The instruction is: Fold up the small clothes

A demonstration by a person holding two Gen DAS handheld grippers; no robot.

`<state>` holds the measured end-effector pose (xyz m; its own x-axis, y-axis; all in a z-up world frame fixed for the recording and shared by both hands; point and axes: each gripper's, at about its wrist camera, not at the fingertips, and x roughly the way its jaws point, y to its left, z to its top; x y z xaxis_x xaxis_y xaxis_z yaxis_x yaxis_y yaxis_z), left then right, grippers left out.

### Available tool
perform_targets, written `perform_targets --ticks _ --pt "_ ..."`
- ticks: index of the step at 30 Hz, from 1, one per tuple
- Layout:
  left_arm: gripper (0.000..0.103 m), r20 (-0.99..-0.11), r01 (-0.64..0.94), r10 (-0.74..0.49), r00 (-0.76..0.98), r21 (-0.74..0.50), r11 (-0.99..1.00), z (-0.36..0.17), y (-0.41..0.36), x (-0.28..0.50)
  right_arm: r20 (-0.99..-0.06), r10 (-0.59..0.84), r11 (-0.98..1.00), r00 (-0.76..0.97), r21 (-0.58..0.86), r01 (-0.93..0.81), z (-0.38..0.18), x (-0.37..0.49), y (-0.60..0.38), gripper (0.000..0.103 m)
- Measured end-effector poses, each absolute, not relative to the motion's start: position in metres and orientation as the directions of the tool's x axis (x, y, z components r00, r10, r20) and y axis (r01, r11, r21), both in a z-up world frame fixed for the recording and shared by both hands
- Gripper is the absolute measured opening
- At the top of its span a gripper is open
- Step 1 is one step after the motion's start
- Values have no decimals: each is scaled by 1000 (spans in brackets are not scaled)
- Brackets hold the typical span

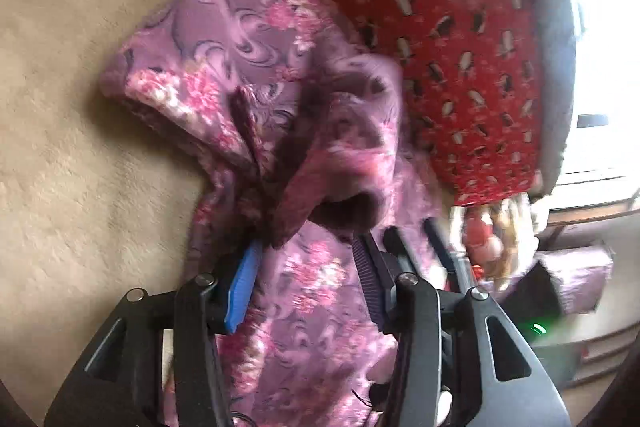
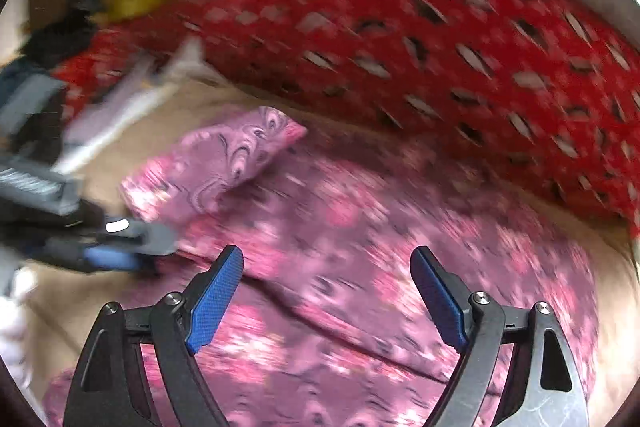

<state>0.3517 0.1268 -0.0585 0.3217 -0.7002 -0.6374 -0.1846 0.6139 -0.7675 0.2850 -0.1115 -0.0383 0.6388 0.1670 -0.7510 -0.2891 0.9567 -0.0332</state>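
Fabric fills my left wrist view: the purple floral garment [image 1: 256,75] lies rumpled on the beige blanket [image 1: 72,107], beside a red patterned cloth [image 1: 460,27]. My left tongs [image 1: 308,279] stand parted, the pads clear of the cloth bunched between them. From the right wrist, my right tongs [image 2: 326,291] gape wide and empty above the same garment [image 2: 360,227], the picture blurred.
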Motion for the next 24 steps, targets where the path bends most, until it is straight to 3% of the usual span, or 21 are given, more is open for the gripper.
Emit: perform_targets --ticks 2,4,8,11,13,14,15,18,24 --pt "44 -564 -162 -720 405 -819 551 -45 145 344 -762 183 962 622 9 -272 -40 284 -125 85" --pt "47 -549 -166 -692 469 -824 541 -35 161 340 -737 230 953 636 38 -301 -31 279 -126 86" --pt "51 -601 -244 -631 491 -790 562 -39 186 353 -696 337 919 634 97 -382 -16 280 -105 87" --pt "51 -640 -291 -618 456 -764 576 -52 186 363 -714 333 909 616 69 -411 -27 287 -79 87" --pt "51 -659 -314 -612 437 -749 583 -59 182 367 -748 281 910 601 8 -414 -40 293 -64 78" --pt "51 -662 -314 -612 433 -747 585 -61 182 366 -763 265 908 589 -9 -419 -45 297 -61 40" --pt "51 -671 -314 -607 426 -739 597 -63 176 368 -773 294 901 562 29 -433 -49 301 -64 13" --pt "51 -683 -307 -602 413 -727 614 -67 166 366 -734 387 908 558 197 -370 -44 300 -97 13" --pt "51 -709 -286 -576 407 -698 656 -65 143 362 -646 449 854 618 513 -85 -50 288 -221 13"
